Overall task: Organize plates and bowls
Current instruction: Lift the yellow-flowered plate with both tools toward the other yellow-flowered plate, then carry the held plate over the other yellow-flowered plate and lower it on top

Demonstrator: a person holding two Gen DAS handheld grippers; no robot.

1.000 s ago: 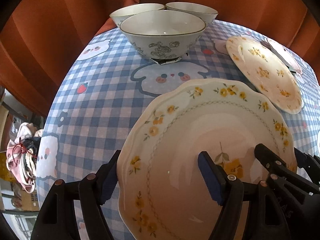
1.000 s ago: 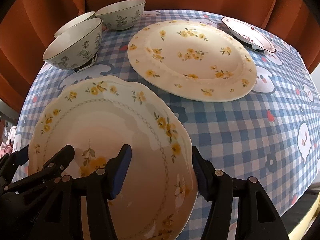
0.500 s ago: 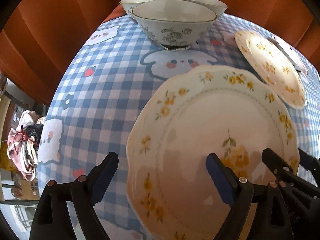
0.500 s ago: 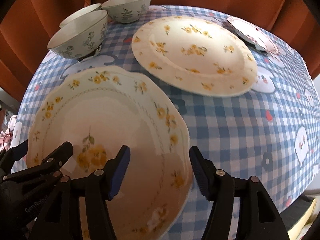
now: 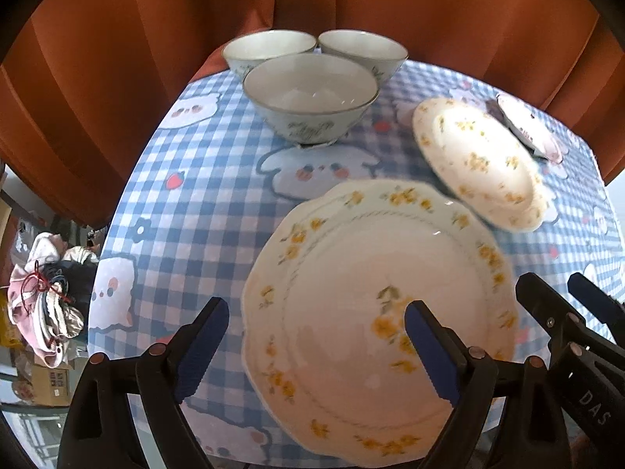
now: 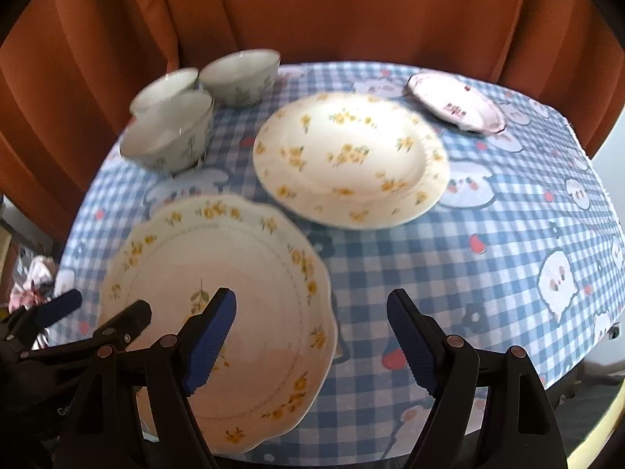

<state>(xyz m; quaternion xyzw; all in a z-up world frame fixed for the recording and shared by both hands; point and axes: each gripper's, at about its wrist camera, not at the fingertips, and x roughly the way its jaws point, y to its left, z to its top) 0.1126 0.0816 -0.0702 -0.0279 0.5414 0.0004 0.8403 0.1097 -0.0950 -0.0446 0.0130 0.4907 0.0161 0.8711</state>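
The scalloped plate lies flat on the checked cloth at the near edge. Both grippers hang over it with jaws opening and gripping nothing: the left gripper straddles its left rim, the right gripper its right rim. Only the right view shows the round plate whole, with the pink plate behind it. The left view alone gives the three bowls sharply, seemingly touching, plus a cloth bundle beyond the table.
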